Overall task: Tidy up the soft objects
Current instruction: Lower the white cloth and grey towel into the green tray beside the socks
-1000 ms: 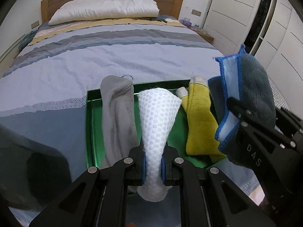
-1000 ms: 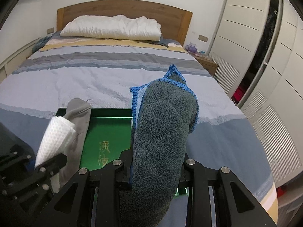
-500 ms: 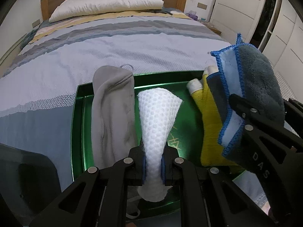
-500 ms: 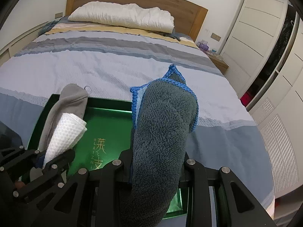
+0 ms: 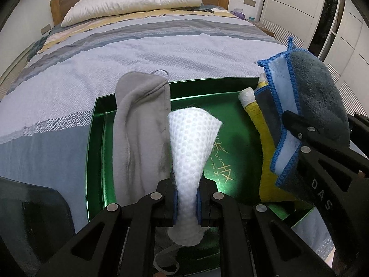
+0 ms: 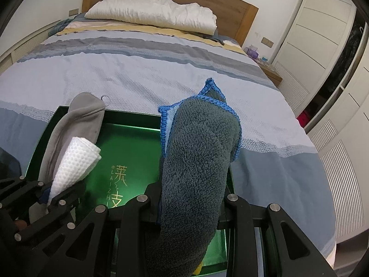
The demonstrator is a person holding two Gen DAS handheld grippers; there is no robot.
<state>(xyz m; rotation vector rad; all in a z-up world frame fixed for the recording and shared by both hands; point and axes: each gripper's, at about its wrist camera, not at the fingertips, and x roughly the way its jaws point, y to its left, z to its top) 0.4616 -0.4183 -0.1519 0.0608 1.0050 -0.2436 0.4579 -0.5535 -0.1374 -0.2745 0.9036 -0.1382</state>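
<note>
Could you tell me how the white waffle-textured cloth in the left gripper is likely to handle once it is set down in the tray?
The white waffle cloth stands up above the left gripper, so it probably has some body, though a loose tail hangs below. It looks thin and light. On the glossy green tray it may slide easily.

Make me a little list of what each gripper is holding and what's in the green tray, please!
left gripper: shut on the white waffle cloth, held over the tray
right gripper: shut on the fluffy grey cloth with blue edging, also over the tray
green tray: sits on the bed, gold letters on its floor
grey cloth: lying along the tray's left side, its far end draped over the rim
yellow cloth: on the tray's right side
bed cover: blue and grey stripes
pillow: white, at the headboard
</note>
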